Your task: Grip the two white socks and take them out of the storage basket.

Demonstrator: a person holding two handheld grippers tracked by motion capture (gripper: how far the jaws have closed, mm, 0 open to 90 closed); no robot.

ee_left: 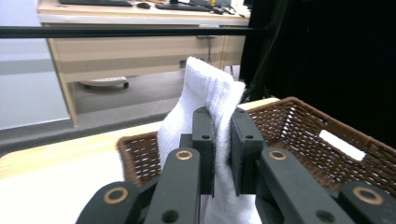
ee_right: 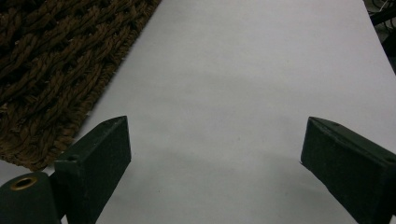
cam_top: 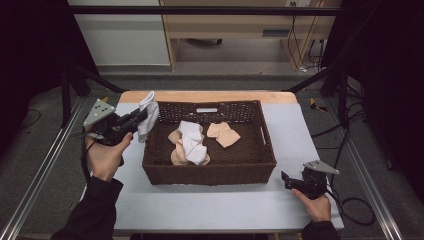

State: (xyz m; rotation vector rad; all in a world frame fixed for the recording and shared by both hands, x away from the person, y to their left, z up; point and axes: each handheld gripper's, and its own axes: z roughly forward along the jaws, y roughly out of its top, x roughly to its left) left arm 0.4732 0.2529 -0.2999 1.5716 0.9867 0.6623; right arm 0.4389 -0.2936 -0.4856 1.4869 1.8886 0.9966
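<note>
The left gripper (ee_left: 222, 154) pinches a soft white knitted sock (ee_left: 208, 95) between its closed jaws, holding it up at the far-left corner of the dark brown woven wicker basket (cam_top: 210, 172). The sock looks light and limp, draping from the pinch, so a mid-fabric hold should suffice. The right gripper (ee_right: 215, 154) rests low over the pale table cover (ee_right: 243, 70), jaws spread wide and empty.

The sock's (ee_left: 205, 93) lower end is running off the bottom edge of the left gripper view, and the basket (ee_right: 51, 70) is getting cropped at the right gripper view's upper left.
</note>
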